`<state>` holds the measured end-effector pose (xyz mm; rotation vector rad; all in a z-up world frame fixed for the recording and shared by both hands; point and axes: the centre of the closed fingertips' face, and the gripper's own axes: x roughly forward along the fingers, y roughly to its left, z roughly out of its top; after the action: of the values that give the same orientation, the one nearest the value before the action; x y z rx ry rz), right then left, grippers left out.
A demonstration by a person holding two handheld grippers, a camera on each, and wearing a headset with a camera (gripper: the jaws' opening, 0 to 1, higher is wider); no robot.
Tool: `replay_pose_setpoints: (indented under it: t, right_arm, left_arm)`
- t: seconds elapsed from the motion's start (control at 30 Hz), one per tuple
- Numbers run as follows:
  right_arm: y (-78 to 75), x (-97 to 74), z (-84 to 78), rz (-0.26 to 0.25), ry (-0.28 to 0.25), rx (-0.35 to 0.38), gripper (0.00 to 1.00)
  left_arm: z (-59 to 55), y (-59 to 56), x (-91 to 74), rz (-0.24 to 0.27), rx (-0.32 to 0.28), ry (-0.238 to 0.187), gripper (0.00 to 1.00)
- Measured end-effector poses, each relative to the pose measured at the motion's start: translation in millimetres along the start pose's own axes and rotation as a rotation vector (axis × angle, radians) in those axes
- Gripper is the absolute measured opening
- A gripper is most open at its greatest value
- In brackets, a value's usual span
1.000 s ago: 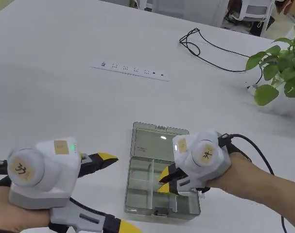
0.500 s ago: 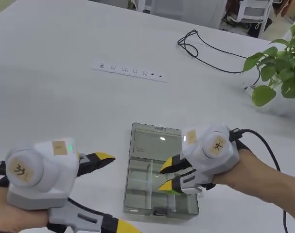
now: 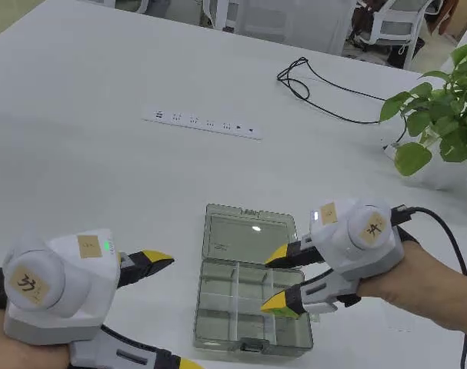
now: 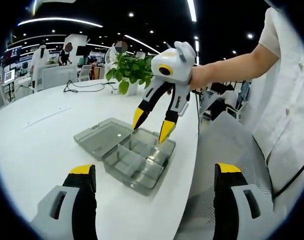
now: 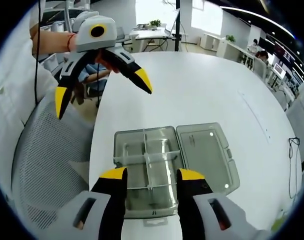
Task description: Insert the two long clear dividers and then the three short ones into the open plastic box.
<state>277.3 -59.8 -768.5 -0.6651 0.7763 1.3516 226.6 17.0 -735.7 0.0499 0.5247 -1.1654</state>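
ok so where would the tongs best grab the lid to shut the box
Probably the far free edge of the lid, opposite the hinge, approached from beyond the box: it lies open and flat on the table, so only that thin edge can be pinched.

Open-plan office.
- Long white surface, meeting-table style, carrying white power strip and loose black cable.
- Potted green plant at surface's far right edge.
- Wheeled office chairs beyond far end.
- Grey mesh chair back just beside surface in right gripper view.
- More white desks further back in same view.
- Left gripper view: dark ceiling with long strip lights and small spotlights; people standing among workstations at far side.
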Motion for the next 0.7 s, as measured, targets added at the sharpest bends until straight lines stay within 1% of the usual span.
replay_pose_setpoints:
  t: [0.1, 0.17, 0.23, 0.3, 0.6, 0.7]
  right_arm:
    - [-0.8, -3.7, -3.6, -0.005, 0.002, 0.005, 0.43]
    - [-0.5, -7.3, -6.4, -0.005, 0.003, 0.013, 0.46]
    - [-0.9, -11.5, -10.1, -0.006, 0.003, 0.017, 0.48]
    - [-1.0, -16.3, -14.5, -0.01, 0.005, 0.02, 0.49]
    - [-2.8, -37.4, -44.8, -0.021, 0.048, 0.034, 0.54]
    - [-4.3, -45.0, -58.9, -0.024, 0.068, 0.035, 0.56]
  left_arm:
    - [0.8, -0.6, -0.5, 0.0, 0.007, -0.004, 1.0]
    - [0.1, -1.5, -0.8, -0.004, 0.001, -0.001, 1.0]
    - [-0.7, -0.2, -1.7, 0.005, 0.011, 0.003, 1.0]
    - [-1.0, 0.4, -2.3, 0.008, 0.008, 0.004, 1.0]
    - [-3.3, 2.0, -4.8, 0.015, -0.002, 0.007, 1.0]
    - [-4.0, 2.0, -5.0, 0.016, -0.004, 0.009, 1.0]
